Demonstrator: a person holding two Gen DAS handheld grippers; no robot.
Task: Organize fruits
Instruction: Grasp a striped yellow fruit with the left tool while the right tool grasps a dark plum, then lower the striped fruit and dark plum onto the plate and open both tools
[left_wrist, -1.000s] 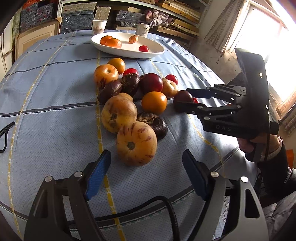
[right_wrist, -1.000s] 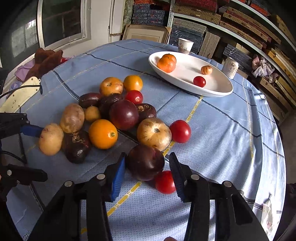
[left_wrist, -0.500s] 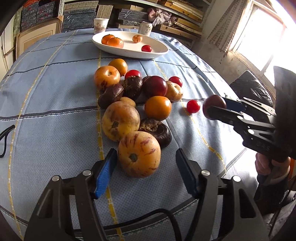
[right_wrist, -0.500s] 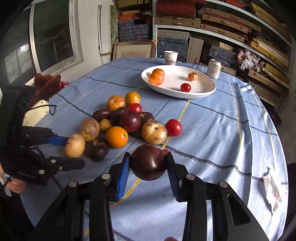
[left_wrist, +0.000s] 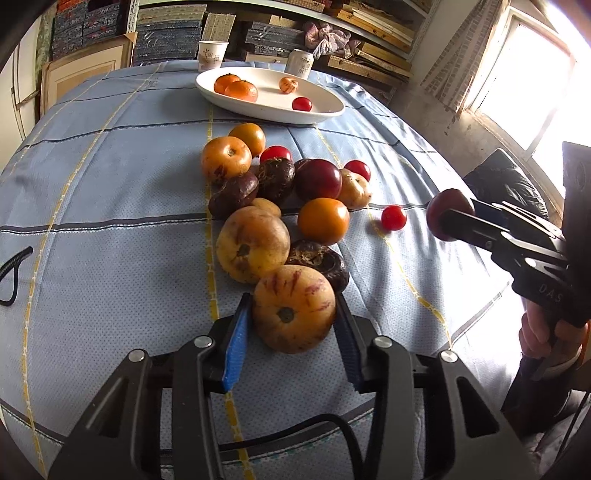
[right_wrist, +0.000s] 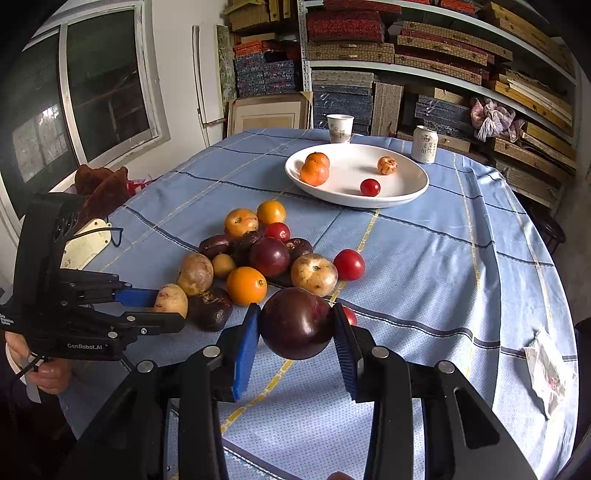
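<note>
tablecloth (left_wrist: 110, 192) | left hand-held gripper (left_wrist: 293, 332) closing around striped fruit (left_wrist: 293, 314)

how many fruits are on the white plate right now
4 on the white plate: two oranges touching at its left, one in front of the other, a small speckled fruit toward the back right, and a small red tomato near the front.

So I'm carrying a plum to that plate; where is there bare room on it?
The white plate is bare in its middle, between the two oranges, the speckled fruit and the cherry tomato. The fruit pile on the cloth is crowded.
</note>
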